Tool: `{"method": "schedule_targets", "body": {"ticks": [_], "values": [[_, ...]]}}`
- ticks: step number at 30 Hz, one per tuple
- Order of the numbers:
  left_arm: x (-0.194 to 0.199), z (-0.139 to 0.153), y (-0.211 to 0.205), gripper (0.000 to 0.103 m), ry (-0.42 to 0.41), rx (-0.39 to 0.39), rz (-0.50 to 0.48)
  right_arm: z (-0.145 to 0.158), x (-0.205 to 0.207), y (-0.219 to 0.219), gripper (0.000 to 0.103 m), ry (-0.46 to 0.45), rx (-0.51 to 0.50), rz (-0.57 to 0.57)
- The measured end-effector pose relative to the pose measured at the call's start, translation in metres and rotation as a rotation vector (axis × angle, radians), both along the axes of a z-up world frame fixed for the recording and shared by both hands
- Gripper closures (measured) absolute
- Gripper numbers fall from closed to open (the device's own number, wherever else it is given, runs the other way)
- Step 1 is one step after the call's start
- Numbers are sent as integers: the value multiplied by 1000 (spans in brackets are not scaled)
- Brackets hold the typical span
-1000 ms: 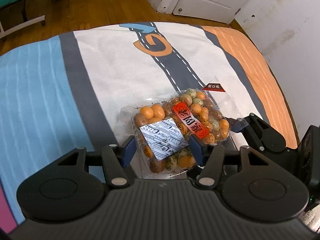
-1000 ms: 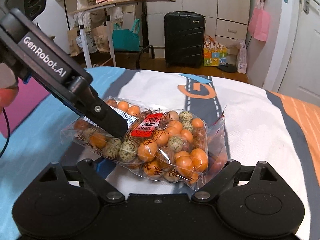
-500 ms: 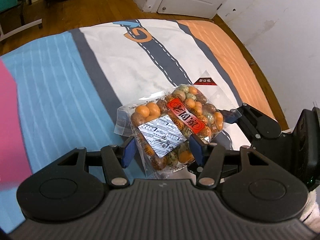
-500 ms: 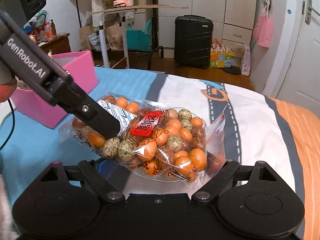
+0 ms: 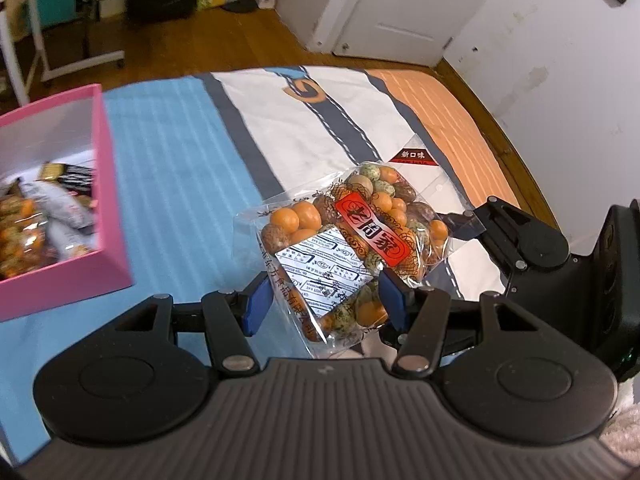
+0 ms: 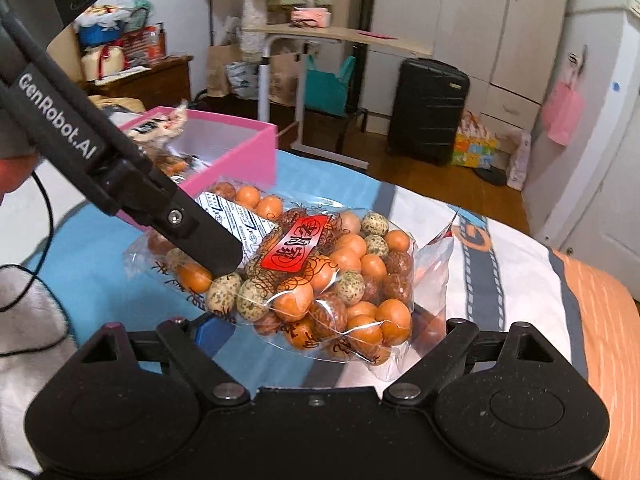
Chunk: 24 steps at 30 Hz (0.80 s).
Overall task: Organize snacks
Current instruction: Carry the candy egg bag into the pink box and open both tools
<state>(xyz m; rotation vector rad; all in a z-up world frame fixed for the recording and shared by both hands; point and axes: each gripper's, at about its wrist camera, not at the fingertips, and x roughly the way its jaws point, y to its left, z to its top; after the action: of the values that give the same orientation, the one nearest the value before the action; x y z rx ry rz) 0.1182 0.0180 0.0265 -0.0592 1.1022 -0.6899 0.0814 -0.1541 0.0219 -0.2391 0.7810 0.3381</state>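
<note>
A clear bag of orange and speckled coated nuts (image 5: 352,248) with a red label is held off the bed between both grippers. My left gripper (image 5: 326,304) is shut on the bag's near end. My right gripper (image 6: 320,332) is shut on its other end, where the bag (image 6: 320,276) fills the view; the left gripper's finger (image 6: 192,232) presses on it from the left. A pink box (image 5: 102,184) with several snack packs in it stands on the bed to the left, also in the right wrist view (image 6: 240,148).
The bed cover (image 5: 180,168) has blue, white, grey and orange stripes. A white wall and door (image 5: 400,4) lie beyond the bed's right side. A black suitcase (image 6: 428,112), a rolling table (image 6: 332,36) and bags stand on the wooden floor.
Both grippers have carried the bag leftward over the bed toward the pink box, which has come into the left wrist view. Grip on the bag is unchanged.
</note>
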Motion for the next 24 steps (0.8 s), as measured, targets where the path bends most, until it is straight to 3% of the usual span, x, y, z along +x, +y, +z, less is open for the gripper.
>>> {"method": "schedule_targets", "body": {"ticks": [13, 19, 24], "values": [[-5, 31, 86, 47, -26, 20, 199, 25, 24, 67, 11, 23, 48, 182], [10, 42, 130, 47, -130, 23, 308, 34, 57, 103, 11, -14, 139, 238], [40, 36, 151, 45, -176, 70, 368, 21, 89, 119, 12, 12, 209, 249]]}}
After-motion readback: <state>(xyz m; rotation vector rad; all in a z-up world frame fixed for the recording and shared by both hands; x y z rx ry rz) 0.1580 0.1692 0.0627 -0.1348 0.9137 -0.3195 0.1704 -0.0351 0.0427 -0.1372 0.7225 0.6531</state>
